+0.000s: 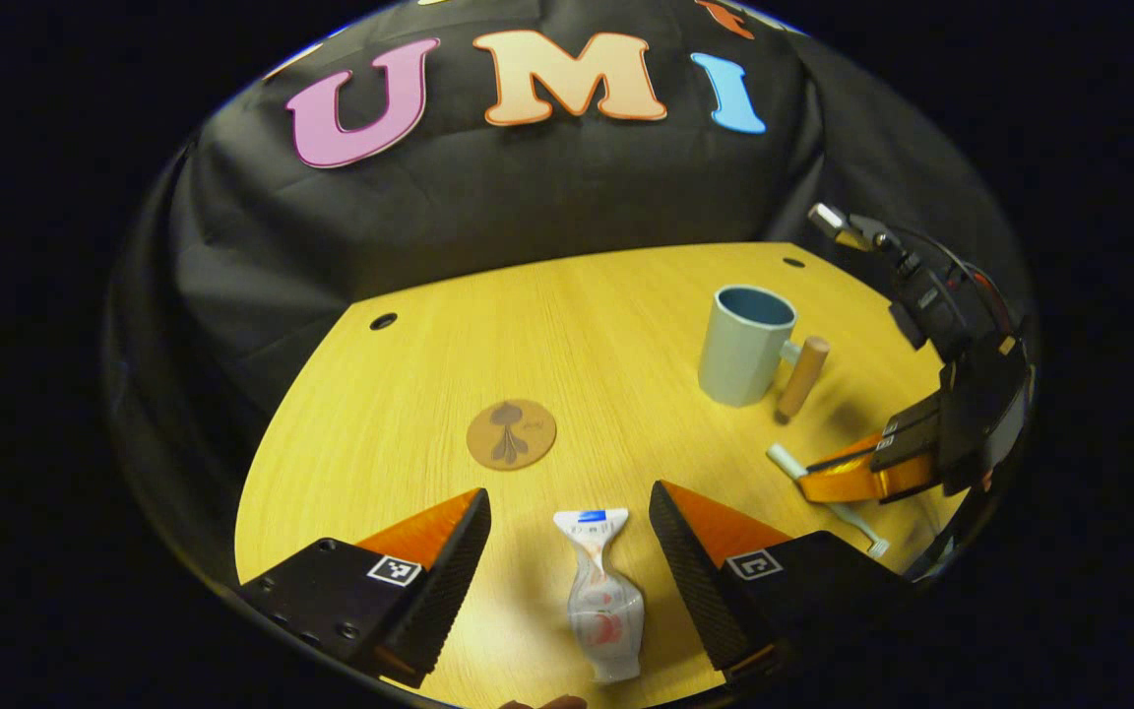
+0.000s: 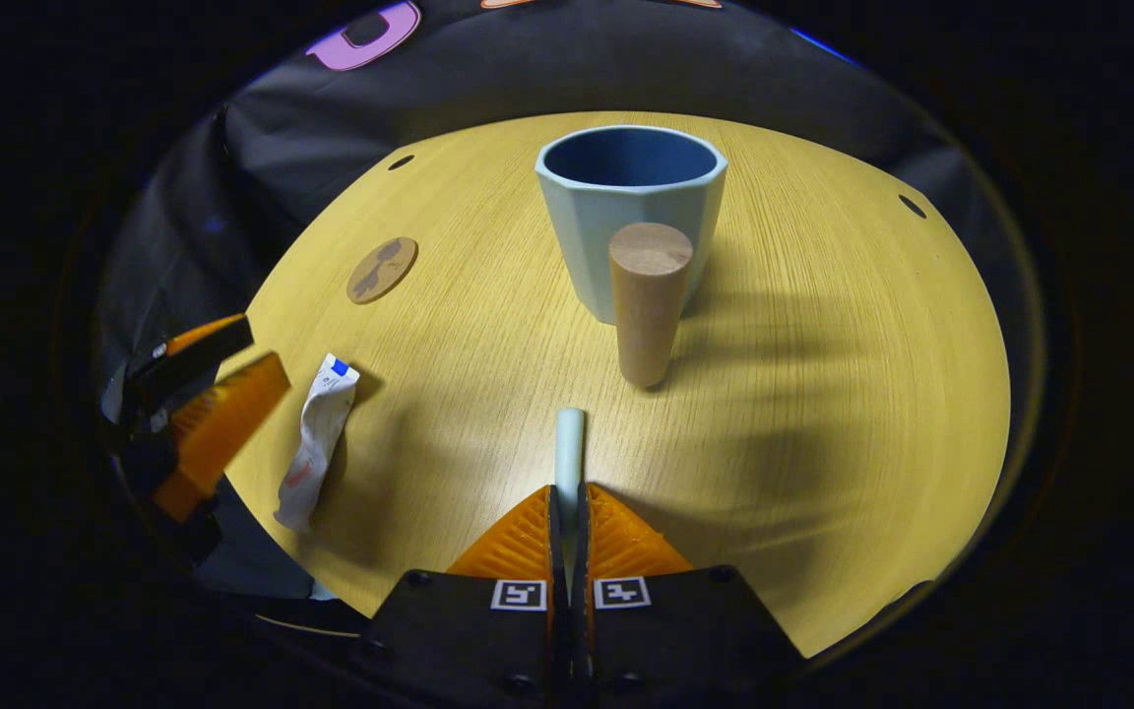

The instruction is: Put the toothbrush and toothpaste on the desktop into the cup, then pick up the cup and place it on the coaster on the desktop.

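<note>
Grasp stage. Right gripper (image 2: 567,502) clamped on toothbrush (image 2: 568,448) lying on desktop (image 2: 823,394); left gripper (image 1: 567,561) spread astride toothpaste (image 1: 604,601). Next: lift toward empty cup (image 2: 629,222), coaster (image 1: 511,434) beyond.

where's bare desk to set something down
Free: the wide strip between coaster and cup, the far desk behind them, and the side beyond the cup in the right gripper view. Crowded: the near edge, with toothpaste, toothbrush and both grippers.
</note>
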